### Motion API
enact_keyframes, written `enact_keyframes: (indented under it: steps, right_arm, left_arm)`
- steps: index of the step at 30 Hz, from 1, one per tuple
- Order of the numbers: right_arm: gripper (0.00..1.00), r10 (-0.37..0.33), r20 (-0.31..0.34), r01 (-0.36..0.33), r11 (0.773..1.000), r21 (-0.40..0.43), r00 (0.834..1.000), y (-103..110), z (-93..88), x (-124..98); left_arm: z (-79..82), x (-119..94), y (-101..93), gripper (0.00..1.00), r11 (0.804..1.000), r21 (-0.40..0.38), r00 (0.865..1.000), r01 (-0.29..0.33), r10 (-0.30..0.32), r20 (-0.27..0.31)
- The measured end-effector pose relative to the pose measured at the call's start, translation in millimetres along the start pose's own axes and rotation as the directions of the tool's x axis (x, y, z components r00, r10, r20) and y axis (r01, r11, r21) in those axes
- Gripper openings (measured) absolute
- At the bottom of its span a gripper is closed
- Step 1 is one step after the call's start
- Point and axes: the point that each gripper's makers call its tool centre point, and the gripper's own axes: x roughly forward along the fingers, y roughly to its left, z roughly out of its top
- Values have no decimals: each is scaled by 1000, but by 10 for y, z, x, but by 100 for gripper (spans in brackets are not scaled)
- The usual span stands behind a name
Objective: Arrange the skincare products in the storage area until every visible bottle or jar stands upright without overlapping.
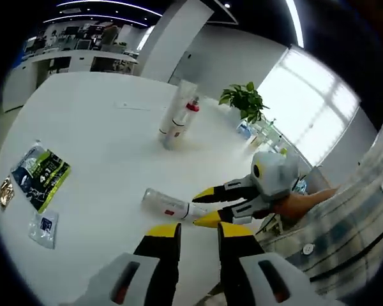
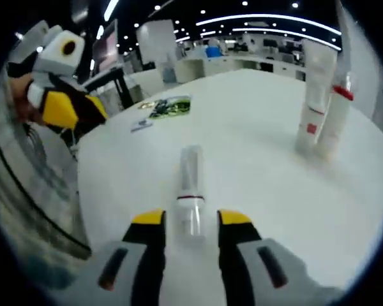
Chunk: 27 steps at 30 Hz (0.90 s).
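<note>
Where the right hand-held gripper (image 2: 189, 222) reaches over the white bench (image 2: 255, 159), its yellow-tipped jaws stand parted on either side of the capped end of a clear bottle (image 2: 190, 185) lying on its side — spread around it, not yet pressed against it. In the left gripper view the same right hand-held gripper (image 1: 204, 205) enters from the right, its tips flanking one end of the lying bottle (image 1: 166, 205), with a person's hand and a plaid sleeve (image 1: 345, 210) behind it. The left hand-held gripper (image 1: 198, 229) hangs just short of the lying bottle, jaws apart and grasping nothing; in the right gripper view it (image 2: 70, 108) shows to the left of the bottle, off the bench edge. Beyond the lying bottle two upright containers stand touching or nearly so: a white tube (image 2: 313, 95) and a slimmer bottle with a red cap (image 2: 337, 121); in the left gripper view they appear as the tube (image 1: 179, 108) and red-capped bottle (image 1: 184, 121). Well to the side of the lying bottle lie flat sachets — a green-and-black packet (image 1: 43, 175), a small clear one (image 1: 45, 226) and a gold one (image 1: 5, 191). A potted plant (image 1: 246, 102) stands past the far bench edge.
</note>
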Motion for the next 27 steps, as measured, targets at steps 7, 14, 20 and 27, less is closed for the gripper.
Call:
enact_keyframes:
  steps: [7,14,20,27]
  right_arm:
    - [17,-23,-17,21,993,-114,1000,33,-14,12]
    - [16,59,-48,-63,995,-80,997,160,-46,-103]
    - [16,119,-65,-122,992,-40,991,155,-12,-304]
    - [16,277,-66,-279,960,-14,959,235,203,-606]
  left_arm:
    - [67,18,-13,24,999,39,1000,11,-10,-21]
    - [67,14,5,24,995,102,999,1,3,-43]
    - [78,29,27,26,971,237,997,-19,36,-67]
    - [115,73,19,35,876,482,987,-10,85,-133]
